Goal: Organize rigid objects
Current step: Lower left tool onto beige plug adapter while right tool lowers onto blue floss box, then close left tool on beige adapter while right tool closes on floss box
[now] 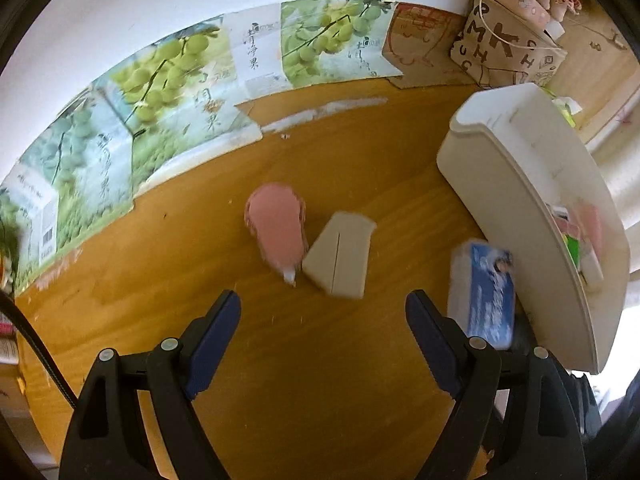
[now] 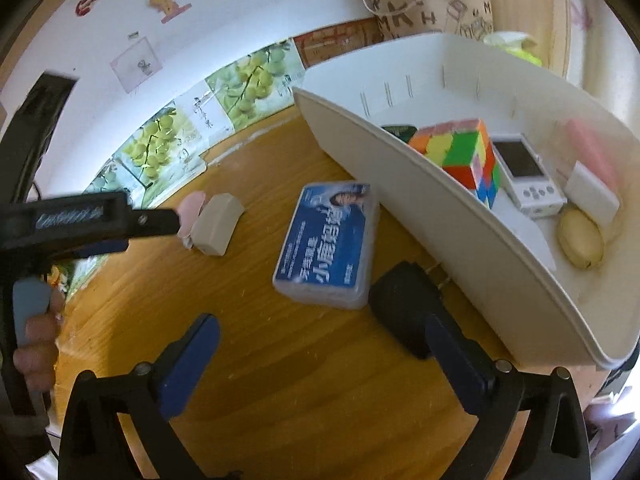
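Left wrist view: your left claw (image 1: 323,312) stands apart and empty above the wooden bench (image 1: 320,380), with the pink object (image 1: 276,232) and the beige block (image 1: 340,252) touching just ahead of it. Right wrist view: your right claw (image 2: 320,344) is spread wide with nothing between its pads; the blue-labelled box (image 2: 330,240) lies ahead beside the white bin (image 2: 440,216), which holds a colour cube (image 2: 464,156).

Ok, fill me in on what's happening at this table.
A person with a gripper in each hand is tidying small items into a white bin. Both grippers are open and empty. The right gripper hangs over the blue-labelled box; the left gripper is near the pink item and beige block. A colour cube sits in the bin.
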`<state>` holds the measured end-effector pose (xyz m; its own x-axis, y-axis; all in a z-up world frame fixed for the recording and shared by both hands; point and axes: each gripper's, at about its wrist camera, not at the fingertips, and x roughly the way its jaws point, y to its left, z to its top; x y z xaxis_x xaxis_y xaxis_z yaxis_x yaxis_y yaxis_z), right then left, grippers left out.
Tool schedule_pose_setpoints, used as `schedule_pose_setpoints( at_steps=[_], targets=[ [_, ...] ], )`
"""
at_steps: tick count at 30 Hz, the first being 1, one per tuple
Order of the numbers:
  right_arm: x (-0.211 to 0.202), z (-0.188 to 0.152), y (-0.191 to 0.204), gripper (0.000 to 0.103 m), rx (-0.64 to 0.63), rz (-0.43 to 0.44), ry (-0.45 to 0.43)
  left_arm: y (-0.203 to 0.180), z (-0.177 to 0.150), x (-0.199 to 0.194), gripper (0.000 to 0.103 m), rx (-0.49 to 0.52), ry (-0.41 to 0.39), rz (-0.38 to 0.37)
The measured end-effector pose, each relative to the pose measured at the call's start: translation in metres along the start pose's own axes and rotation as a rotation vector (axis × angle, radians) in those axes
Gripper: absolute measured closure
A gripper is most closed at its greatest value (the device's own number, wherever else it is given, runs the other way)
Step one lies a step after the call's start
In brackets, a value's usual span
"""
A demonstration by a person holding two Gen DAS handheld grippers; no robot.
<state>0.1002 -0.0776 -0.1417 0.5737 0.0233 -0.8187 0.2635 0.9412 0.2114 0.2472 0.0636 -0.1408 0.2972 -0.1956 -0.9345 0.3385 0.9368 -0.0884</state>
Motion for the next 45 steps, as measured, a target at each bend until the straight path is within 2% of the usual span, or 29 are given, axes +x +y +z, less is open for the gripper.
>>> schedule_pose_setpoints(
  at_steps=[6, 14, 20, 26, 27, 29, 34, 36, 38, 45],
  targets=[
    [0.013, 0.004, 0.007, 0.000, -0.056, -0.088, -0.048, -0.001, 0.016, 0.021, 0.016, 0.010, 0.004, -0.004],
    [0.026, 0.007, 0.009, 0.000, -0.070, -0.141, -0.077, -0.002, 0.021, 0.039, 0.017, -0.006, 0.035, -0.031],
    [0.033, 0.012, 0.016, 0.001, -0.113, -0.174, -0.086, -0.003, 0.020, 0.049, 0.030, -0.005, 0.071, -0.053],
    [0.040, 0.017, 0.021, 0.002, -0.152, -0.179, -0.090, -0.009, 0.022, 0.052, 0.034, 0.025, 0.052, -0.035],
    [0.041, 0.017, 0.022, 0.003, -0.158, -0.178, -0.090, -0.010, 0.023, 0.052, 0.035, 0.030, 0.048, -0.031],
    [0.045, 0.019, 0.022, 0.012, -0.171, -0.172, -0.073, -0.012, 0.024, 0.052, 0.041, 0.042, 0.042, -0.022],
    [0.053, 0.025, 0.024, 0.019, -0.180, -0.172, -0.029, -0.018, 0.028, 0.056, 0.046, 0.069, 0.038, -0.026],
    [0.056, 0.027, 0.024, 0.026, -0.180, -0.170, -0.004, -0.020, 0.028, 0.061, 0.055, 0.079, 0.059, -0.033],
    [0.058, 0.028, 0.025, 0.032, -0.188, -0.184, 0.014, -0.019, 0.029, 0.067, 0.055, 0.051, 0.084, -0.054],
    [0.059, 0.032, 0.024, 0.033, -0.195, -0.175, 0.058, -0.017, 0.032, 0.069, 0.055, 0.024, 0.085, -0.078]
  ],
)
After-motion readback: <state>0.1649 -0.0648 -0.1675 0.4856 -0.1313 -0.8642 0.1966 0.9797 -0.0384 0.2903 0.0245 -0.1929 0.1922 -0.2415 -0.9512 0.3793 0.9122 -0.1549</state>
